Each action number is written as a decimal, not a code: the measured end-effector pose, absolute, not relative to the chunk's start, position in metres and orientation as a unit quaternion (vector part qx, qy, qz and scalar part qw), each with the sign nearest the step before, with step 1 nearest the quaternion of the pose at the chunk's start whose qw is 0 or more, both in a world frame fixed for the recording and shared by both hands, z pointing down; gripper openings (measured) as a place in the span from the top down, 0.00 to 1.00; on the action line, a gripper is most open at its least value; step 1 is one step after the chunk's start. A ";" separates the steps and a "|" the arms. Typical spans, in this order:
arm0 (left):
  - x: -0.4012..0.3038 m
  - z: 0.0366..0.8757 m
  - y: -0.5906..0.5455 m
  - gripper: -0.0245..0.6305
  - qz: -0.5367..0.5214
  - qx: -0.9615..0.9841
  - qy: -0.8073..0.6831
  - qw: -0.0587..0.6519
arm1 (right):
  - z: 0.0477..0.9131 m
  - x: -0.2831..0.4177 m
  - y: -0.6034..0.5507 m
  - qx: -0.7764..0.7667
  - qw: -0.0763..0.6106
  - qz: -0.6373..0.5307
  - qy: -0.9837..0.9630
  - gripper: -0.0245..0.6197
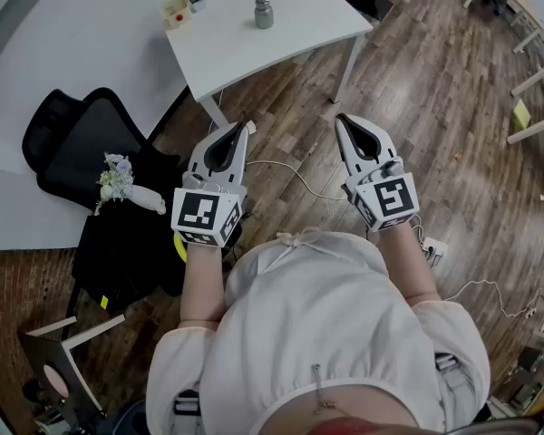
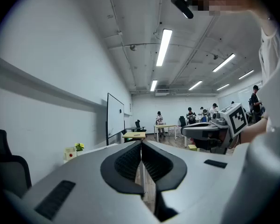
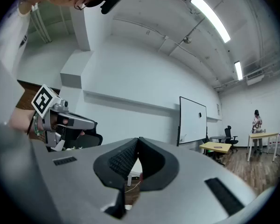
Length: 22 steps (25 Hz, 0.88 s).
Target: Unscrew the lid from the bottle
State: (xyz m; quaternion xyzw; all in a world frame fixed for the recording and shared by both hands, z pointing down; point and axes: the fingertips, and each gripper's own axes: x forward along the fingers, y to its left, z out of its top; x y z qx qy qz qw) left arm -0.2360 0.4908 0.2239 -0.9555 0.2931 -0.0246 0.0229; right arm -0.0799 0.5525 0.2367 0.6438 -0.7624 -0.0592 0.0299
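The left tongs [image 1: 241, 127] and right tongs [image 1: 343, 119] are both closed on nothing, well apart from the bottle [image 1: 264, 13] on the tabletop [image 1: 290, 48].

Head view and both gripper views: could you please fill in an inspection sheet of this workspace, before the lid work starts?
Surface: white table, ahead of the person, out of the claws' reach for now.
Job's things: bottle upright on the table, lid on it, untouched.
Clutter: small box with yellow flowers at the table's left end.
Grippers: left claw and right claw both shut, nothing between the jaws, held over the floor.
Cables: white cable on the wooden floor; power strip by the person's right arm.
Surroundings: black chair with a bouquet; people at distant tables.
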 end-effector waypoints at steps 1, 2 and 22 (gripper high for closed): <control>-0.236 0.226 0.490 0.93 -0.024 -0.956 0.293 0.021 | 0.239 -0.080 0.552 0.644 0.029 -0.058 -0.762 0.96; -0.237 0.228 0.489 0.93 -0.023 -0.956 0.293 0.020 | 0.241 -0.080 0.551 0.644 0.029 -0.057 -0.762 0.96; -0.250 0.254 0.433 0.46 0.025 -0.962 0.273 -0.015 | 0.268 -0.084 0.487 0.655 -0.002 -0.014 -0.755 0.43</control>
